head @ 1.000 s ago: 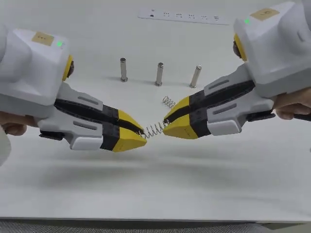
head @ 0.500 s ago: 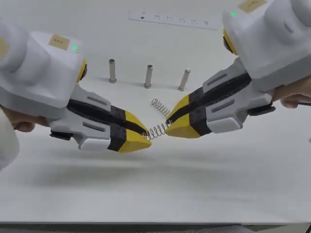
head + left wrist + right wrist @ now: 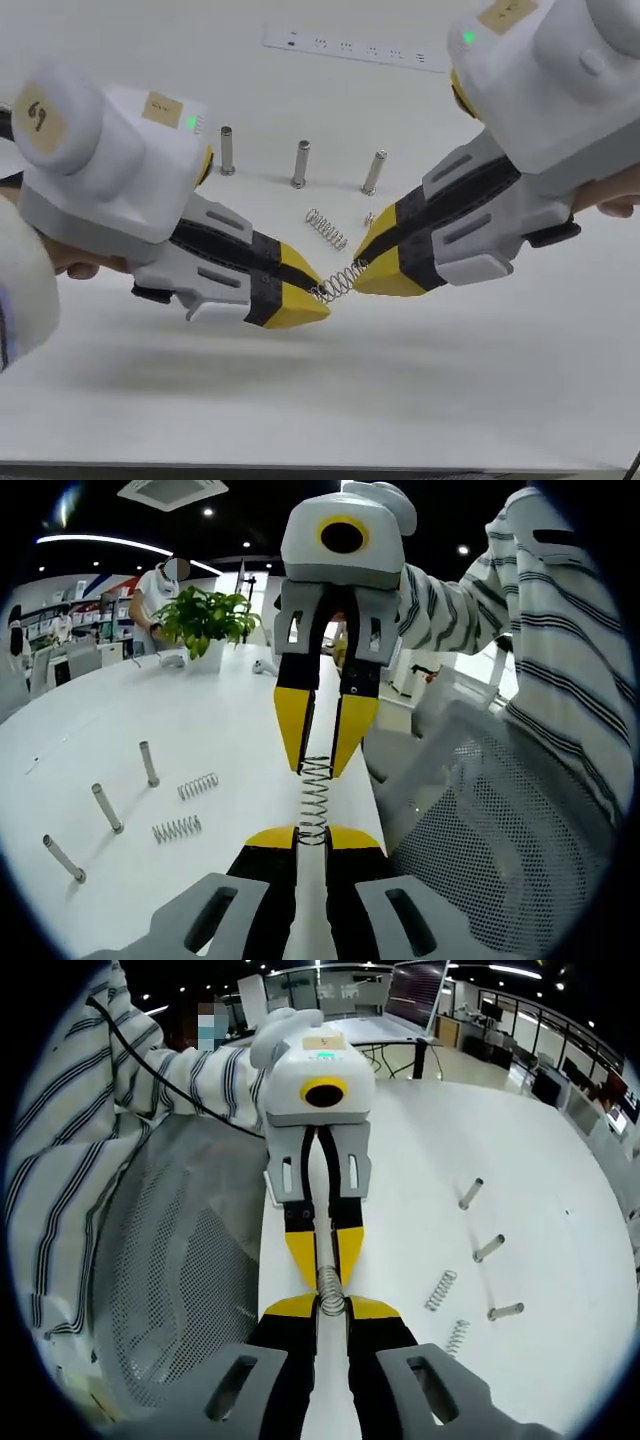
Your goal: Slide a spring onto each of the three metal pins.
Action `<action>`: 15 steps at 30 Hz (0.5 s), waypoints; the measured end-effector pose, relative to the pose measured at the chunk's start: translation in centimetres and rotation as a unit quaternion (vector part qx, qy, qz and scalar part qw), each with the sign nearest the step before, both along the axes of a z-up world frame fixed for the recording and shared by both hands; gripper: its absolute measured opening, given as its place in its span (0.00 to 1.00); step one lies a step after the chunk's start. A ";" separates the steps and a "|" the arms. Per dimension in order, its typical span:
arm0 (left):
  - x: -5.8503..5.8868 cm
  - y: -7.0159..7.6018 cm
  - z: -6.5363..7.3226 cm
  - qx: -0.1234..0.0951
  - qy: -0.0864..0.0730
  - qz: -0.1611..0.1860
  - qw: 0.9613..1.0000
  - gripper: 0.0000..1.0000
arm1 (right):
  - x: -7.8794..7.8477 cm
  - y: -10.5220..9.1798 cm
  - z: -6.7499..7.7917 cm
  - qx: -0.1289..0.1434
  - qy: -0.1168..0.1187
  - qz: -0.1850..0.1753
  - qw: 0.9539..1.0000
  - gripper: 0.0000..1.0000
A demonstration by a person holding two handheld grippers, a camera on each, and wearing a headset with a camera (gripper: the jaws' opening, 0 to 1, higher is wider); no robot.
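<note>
Spring (image 3: 338,283) spans the tips of the two tools. Left gripper (image 3: 318,300) is clamped on its 8 o'clock end, right gripper (image 3: 365,275) on its 2 o'clock end.

At 12 o'clock of it, in a row on the white bench (image 3: 300,400): left pin (image 3: 227,150), middle pin (image 3: 301,163), right pin (image 3: 373,172), all bare.

Writing: round sticker (image 3: 38,115) on the left gripper, handwritten, probably "69". Tan label (image 3: 159,107) too small to read.

Left gripper view gives first loose spring (image 3: 198,785) and second loose spring (image 3: 177,828) lying flat near the pins, plus a potted plant (image 3: 205,615) at 11 o'clock. Head view: power strip (image 3: 355,48) at 12 o'clock.
</note>
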State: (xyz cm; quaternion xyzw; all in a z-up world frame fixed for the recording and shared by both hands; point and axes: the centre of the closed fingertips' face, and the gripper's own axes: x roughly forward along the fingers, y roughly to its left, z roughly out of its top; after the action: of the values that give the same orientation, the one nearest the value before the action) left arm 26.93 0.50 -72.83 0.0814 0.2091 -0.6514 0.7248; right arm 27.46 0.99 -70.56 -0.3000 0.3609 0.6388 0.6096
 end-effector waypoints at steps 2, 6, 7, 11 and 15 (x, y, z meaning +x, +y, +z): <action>0.0 -0.1 0.1 -0.002 -0.008 -0.006 1.000 0.01 | 0.1 -0.1 0.1 -0.007 -0.006 0.007 1.000 0.08; 0.0 -0.3 0.1 -0.002 -0.018 -0.009 1.000 0.01 | -0.2 0.1 0.3 -0.016 -0.017 0.017 1.000 0.08; 0.0 -0.4 0.1 -0.001 -0.020 -0.009 1.000 0.01 | -0.3 0.2 0.3 -0.018 -0.018 0.021 0.999 0.08; 0.0 -0.5 -0.3 0.005 -0.023 -0.011 1.000 0.01 | -0.8 0.5 0.3 -0.024 -0.023 0.036 0.999 0.07; 0.2 -0.5 -0.3 0.005 -0.028 -0.010 1.000 0.01 | -0.9 0.3 0.3 -0.029 -0.022 0.043 0.998 0.07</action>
State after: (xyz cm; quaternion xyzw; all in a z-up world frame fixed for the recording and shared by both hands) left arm 27.13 -0.01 -73.16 0.1049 0.1911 -0.6547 0.7237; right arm 26.56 1.34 -70.28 -0.3469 0.3527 0.6467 0.5805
